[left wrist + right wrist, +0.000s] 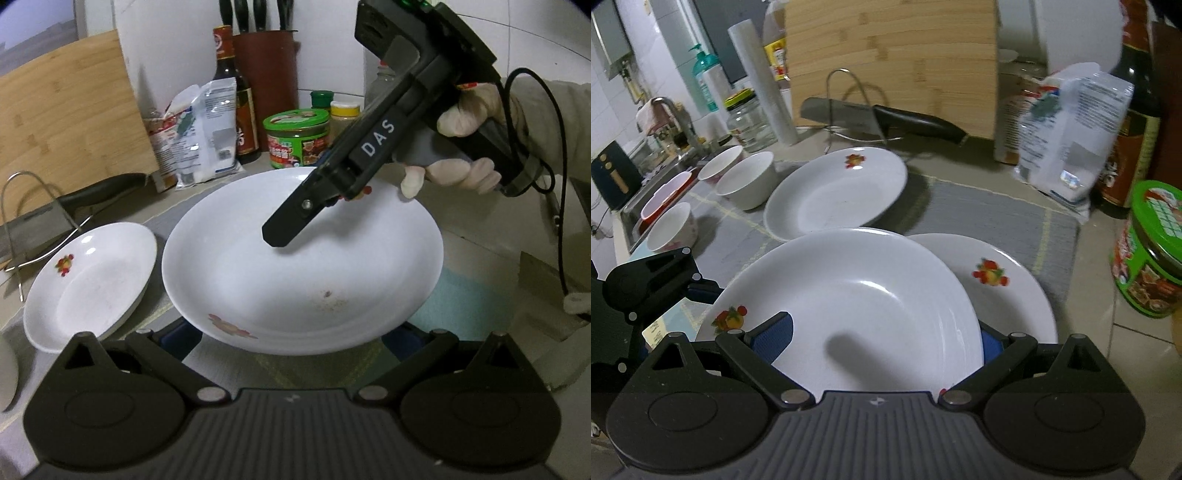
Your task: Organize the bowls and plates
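A large white plate (295, 266) with a fruit decal lies across both grippers' reach, overlapping a second decal plate (1008, 295) beneath it. My right gripper (882, 338) is turned on its side and straddles the rim, open. Its upper finger (284, 225) hovers over the plate's well and casts a shadow, while the other finger is behind the rim. My left gripper (290, 332) is open too, with its blue pads (177, 332) wide apart under the near rim. A third plate (92, 284) sits to the left. Several bowls (746, 184) stand further left.
A wire rack (849, 107) with a cleaver (886, 118) stands before a bamboo cutting board (886, 55). Bags (199, 136), a sauce bottle (236, 92), a green tin (295, 136) and a knife block (266, 66) line the back. A sink (646, 184) is at the far left. A grey mat (997, 221) covers the counter.
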`<state>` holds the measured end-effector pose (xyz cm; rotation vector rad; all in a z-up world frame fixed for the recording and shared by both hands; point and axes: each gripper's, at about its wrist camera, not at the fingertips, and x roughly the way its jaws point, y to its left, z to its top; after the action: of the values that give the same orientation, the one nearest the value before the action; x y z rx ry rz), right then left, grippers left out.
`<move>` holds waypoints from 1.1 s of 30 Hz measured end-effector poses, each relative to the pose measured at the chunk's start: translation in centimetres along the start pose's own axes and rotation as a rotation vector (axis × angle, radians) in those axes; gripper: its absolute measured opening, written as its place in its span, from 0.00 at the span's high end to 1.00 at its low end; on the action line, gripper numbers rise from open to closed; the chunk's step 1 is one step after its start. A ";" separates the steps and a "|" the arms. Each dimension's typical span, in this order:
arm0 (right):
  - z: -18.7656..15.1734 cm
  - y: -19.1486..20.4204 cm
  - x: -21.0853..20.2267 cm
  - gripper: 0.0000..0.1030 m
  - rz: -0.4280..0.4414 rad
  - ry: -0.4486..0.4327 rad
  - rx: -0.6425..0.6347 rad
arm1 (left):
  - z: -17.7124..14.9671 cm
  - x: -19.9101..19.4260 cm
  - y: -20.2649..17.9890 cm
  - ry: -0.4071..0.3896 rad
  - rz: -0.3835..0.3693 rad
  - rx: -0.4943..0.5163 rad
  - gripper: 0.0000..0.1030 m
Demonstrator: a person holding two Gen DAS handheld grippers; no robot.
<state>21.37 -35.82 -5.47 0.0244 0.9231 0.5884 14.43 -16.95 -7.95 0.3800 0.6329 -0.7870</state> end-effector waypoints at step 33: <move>0.0 -3.3 1.8 0.03 -0.079 0.024 0.082 | 1.8 4.0 0.3 0.068 -0.045 -0.010 0.01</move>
<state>23.73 -37.74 -7.74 0.0546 0.9666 0.4784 17.51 -19.83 -9.17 0.3854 0.7107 -0.8157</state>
